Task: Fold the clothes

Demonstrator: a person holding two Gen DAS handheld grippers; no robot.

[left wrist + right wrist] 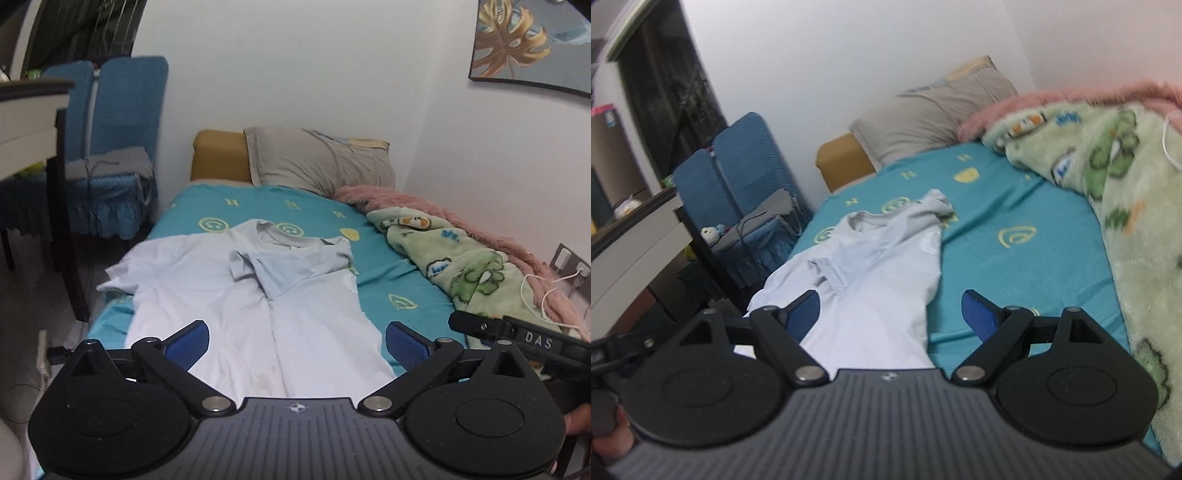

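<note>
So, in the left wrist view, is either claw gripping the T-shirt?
No. The left claw hangs wide open above the pale blue T-shirt, which lies loose on the bed sheet with nothing between the fingers.

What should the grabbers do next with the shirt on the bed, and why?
Probably the left gripper should go for the sleeve sticking out on the left side and fold it in over the shirt. The other sleeve already lies folded across the chest, this one is still spread flat on the bed, and both the left and right gripper are open and empty.
</note>
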